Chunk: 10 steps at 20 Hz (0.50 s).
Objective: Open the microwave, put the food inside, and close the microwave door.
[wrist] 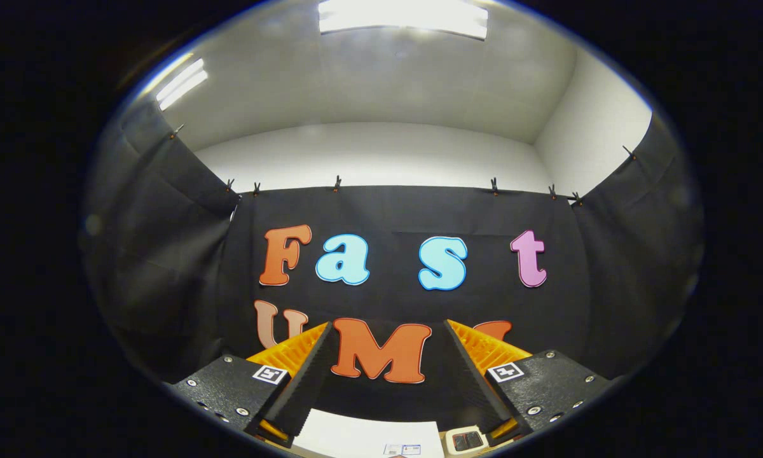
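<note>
Tongs [386,375] raised and level, fingers spread well apart with nothing between them; a square marker tag on each finger mount; below and between the fingers, the flat white top of what may be the microwave [369,436], a small label near its front edge, too small to make out; just beside it, under the right finger, a small white box with dark buttons [465,440], resting on a sliver of tan worktop [448,453]; food hidden or out of sight, place cannot be told; beyond the fingers, black cloth wall [394,216] hung by small clips [337,183] along its upper edge; above that, pale room wall [375,156]; overhead, grey ceiling with bright light panels [402,18].
</note>
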Available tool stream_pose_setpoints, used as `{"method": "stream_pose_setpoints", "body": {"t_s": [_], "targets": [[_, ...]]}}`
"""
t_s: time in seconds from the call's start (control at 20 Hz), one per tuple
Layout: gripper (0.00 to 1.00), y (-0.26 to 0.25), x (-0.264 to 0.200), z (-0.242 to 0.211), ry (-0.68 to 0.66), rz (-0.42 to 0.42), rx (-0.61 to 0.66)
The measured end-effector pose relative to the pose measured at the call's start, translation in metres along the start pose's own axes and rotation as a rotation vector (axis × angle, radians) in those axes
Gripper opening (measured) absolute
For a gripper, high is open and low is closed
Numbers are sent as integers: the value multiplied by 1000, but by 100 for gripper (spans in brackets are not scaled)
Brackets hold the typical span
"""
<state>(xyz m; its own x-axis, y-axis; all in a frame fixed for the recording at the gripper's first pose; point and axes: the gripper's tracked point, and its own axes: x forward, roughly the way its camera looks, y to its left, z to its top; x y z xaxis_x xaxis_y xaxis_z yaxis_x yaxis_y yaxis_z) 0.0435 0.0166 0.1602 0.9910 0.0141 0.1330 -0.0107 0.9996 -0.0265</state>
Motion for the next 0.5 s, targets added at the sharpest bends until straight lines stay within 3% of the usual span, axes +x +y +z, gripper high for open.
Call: {"method": "stream_pose_setpoints", "body": {"t_s": [0.5], "targets": [[98, -8, 2, -3, 31, 10, 31]]}}
